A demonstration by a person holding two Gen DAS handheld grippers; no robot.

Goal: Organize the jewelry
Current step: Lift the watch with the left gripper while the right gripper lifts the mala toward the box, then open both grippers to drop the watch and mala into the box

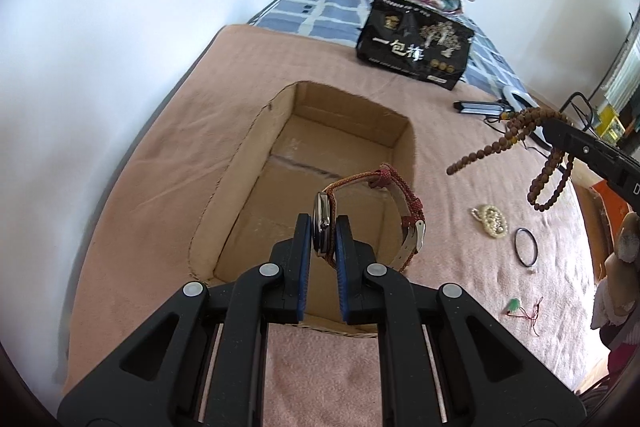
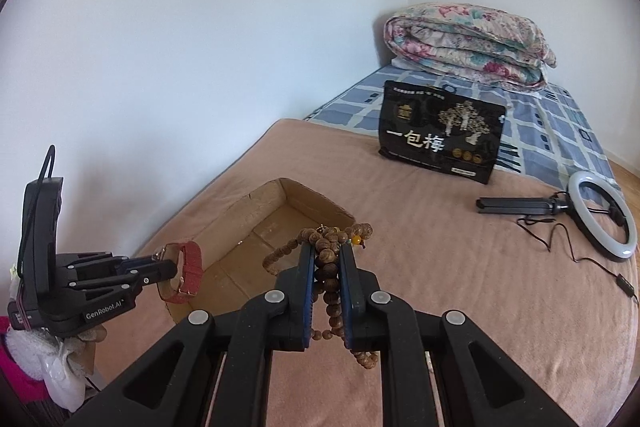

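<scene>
My left gripper (image 1: 323,227) is shut on a wristwatch with a red woven strap (image 1: 402,203) and holds it above the near end of an open cardboard box (image 1: 240,163). It also shows in the right wrist view (image 2: 176,269) with the watch (image 2: 188,273) over the box's (image 2: 264,199) near left rim. My right gripper (image 2: 327,255) is shut on a string of brown wooden beads (image 2: 326,243), which hang from it in loops right of the box (image 1: 520,139). On the pink blanket (image 1: 440,131) lie a pearl bracelet (image 1: 491,221), a black ring bangle (image 1: 525,242) and a green pendant on red cord (image 1: 514,305).
A black snack bag (image 2: 440,139) stands on the bed behind the box. A ring light with a black tripod and cable (image 2: 604,215) lies at the right. A folded floral quilt (image 2: 468,43) sits at the bed's far end. A white wall runs along the left.
</scene>
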